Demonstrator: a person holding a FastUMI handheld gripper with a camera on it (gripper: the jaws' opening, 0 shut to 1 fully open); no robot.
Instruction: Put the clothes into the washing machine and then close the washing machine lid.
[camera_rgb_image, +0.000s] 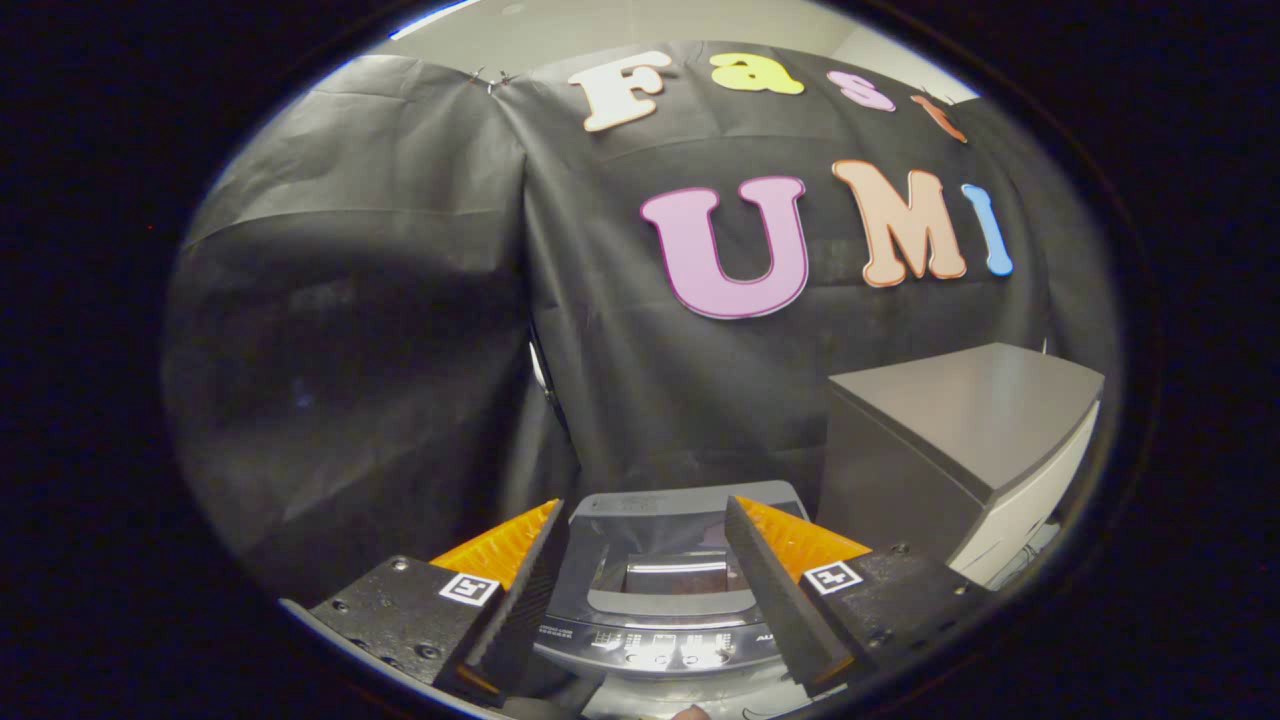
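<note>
A small grey top-loading washing machine (680, 500) stands below, seen between and just beyond my fingers. Its lid (665, 570) looks lowered, with a glossy dark window in it, and a control panel (670, 645) with lit buttons runs along its near edge. My gripper (645, 525) hangs above the machine, open, with nothing between the fingers. No clothes are in sight, and I cannot see into the tub.
A grey cabinet (960, 420) with a flat top stands right of the washing machine, rising higher than it. The black cloth wall (400, 350) hangs close behind and to the left of the machine.
</note>
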